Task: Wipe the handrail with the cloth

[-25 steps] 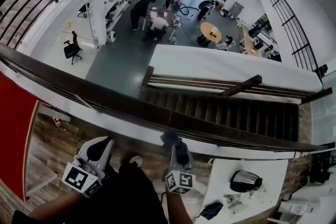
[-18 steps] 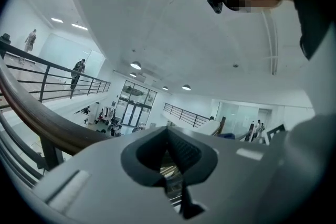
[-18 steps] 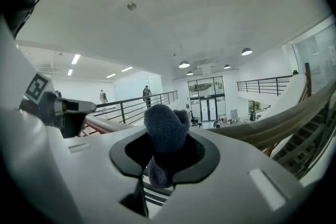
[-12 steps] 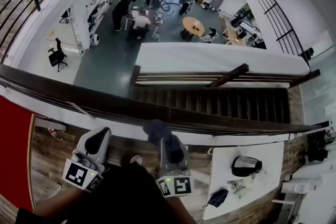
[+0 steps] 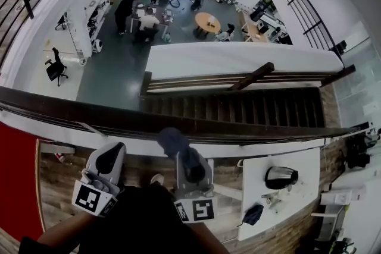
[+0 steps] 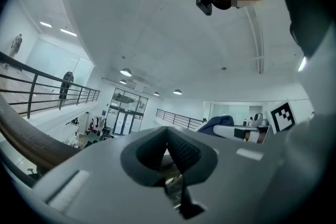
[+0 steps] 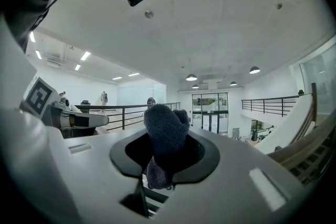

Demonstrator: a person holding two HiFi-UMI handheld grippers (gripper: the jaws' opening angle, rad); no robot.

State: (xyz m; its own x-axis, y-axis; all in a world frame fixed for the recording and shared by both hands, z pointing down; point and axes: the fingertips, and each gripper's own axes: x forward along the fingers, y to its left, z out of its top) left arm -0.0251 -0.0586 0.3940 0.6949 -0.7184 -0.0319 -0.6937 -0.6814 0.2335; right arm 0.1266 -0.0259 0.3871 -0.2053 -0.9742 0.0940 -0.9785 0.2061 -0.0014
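Cloth, dark blue-grey and bunched, is clenched in the right tool and lies at the near edge of the dark wooden handrail. The left tool hangs just beside it, short of the rail, jaws pressed together on nothing. A staircase descends beyond the rail.

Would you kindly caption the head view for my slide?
Right gripper holds a dark cloth at the handrail; left gripper shut, empty.
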